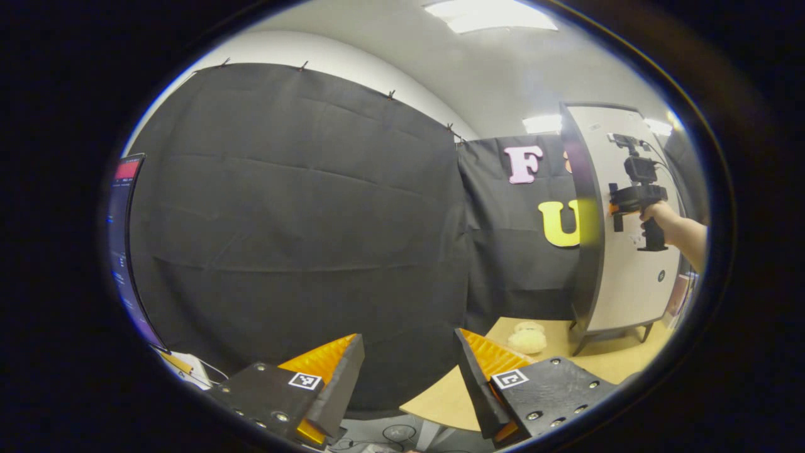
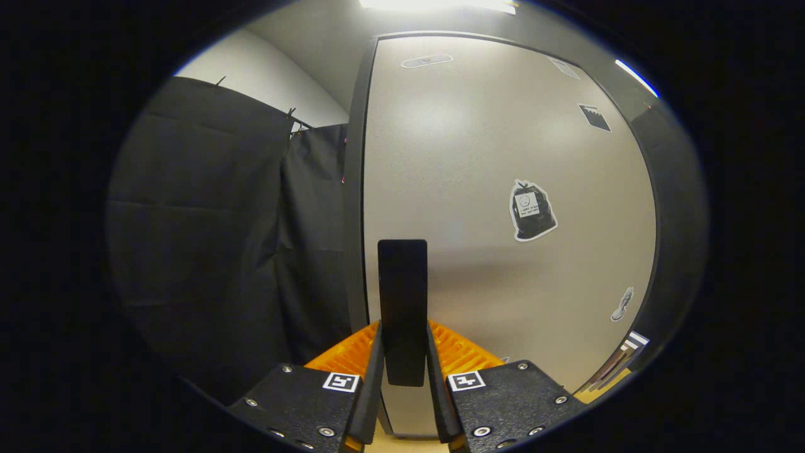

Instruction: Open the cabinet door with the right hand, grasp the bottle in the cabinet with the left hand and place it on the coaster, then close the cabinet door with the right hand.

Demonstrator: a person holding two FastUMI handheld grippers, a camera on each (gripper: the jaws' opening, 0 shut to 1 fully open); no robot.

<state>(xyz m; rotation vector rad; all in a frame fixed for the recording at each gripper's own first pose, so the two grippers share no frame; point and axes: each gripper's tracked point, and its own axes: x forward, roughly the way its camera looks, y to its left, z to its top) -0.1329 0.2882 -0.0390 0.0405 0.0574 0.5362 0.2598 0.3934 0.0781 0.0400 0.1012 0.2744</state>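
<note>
- The right gripper (image 2: 402, 371) is clenched on the dark upright handle (image 2: 402, 302) of the cabinet door (image 2: 503, 157), both fingers pressing its sides.
- In the left gripper view, the same gripper shows far off at the cabinet (image 1: 622, 283), held by a person's hand (image 1: 657, 217).
- The left gripper (image 1: 409, 371) is released, its jaws standing wide apart, with nothing between them, facing the black cloth wall (image 1: 295, 220).
- The door's pale face carries stickers (image 2: 532, 211).
- The cabinet stands on a wooden table (image 1: 604, 362); a pale round object (image 1: 527, 338), perhaps the coaster, lies near its foot.
- The bottle's place cannot be told.
</note>
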